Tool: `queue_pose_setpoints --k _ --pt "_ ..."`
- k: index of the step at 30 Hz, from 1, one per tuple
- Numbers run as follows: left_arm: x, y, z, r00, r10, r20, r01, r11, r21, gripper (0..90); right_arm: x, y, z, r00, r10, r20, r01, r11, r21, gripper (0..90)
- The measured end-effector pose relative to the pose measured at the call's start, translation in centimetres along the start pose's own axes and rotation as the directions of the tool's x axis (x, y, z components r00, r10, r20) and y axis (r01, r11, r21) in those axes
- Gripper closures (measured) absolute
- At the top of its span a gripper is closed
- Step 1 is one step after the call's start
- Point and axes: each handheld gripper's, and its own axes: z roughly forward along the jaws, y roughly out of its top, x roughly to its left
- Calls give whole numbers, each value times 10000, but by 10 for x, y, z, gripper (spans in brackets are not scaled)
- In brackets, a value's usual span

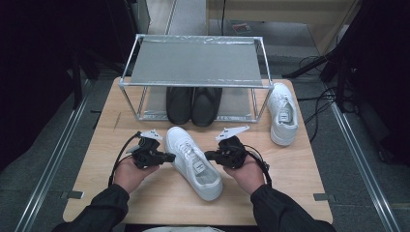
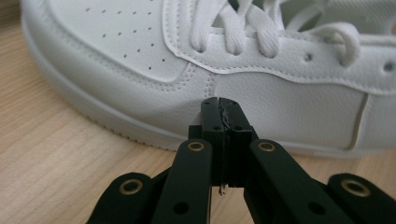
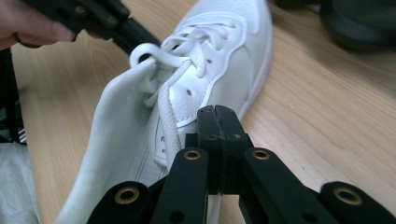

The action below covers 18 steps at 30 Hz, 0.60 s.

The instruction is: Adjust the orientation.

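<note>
While you look down from the high view, the white sneaker [image 1: 193, 162] lies on the wooden counter [image 1: 300, 169] right between your two hands, toe pointing away from you toward the metal rack [image 1: 196, 63]. Your left gripper [image 1: 167, 157] sits just beside its left flank and your right gripper [image 1: 209, 155] just beside its right flank, both pointing inward at the shoe. A pair of black shoes [image 1: 193, 104] is tucked under the rack, and a second white sneaker [image 1: 283, 113] rests at the rack's right end, well apart from your hands.

Over in the left gripper view, the jaws are pressed together with nothing between them, tips right up against the sneaker's side panel [image 2: 280, 102], just above the sole and below the laces [image 2: 243, 28].

Switching to the right gripper view, those jaws are closed tight on each other too, empty, sitting close by the sneaker's [image 3: 205, 70] collar near the laces. Your other hand [image 3: 28, 23] and its gripper show on the far side of the shoe.
</note>
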Motion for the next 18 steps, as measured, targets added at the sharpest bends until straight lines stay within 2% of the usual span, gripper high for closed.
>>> queue_pose_setpoints --k 8,15,18 --pt "15 8 -2 9992 -393 92 391 9991 181 863 16 -1 9 9997 226 -116 -229 9996 -186 900" --pt "20 15 -1 9996 -247 134 242 9990 377 873 26 -5 12 9998 175 -43 -176 9992 -357 881" --pt "22 17 0 9997 -136 206 126 9989 452 878 26 -6 12 9993 380 -72 -382 9984 -418 884"
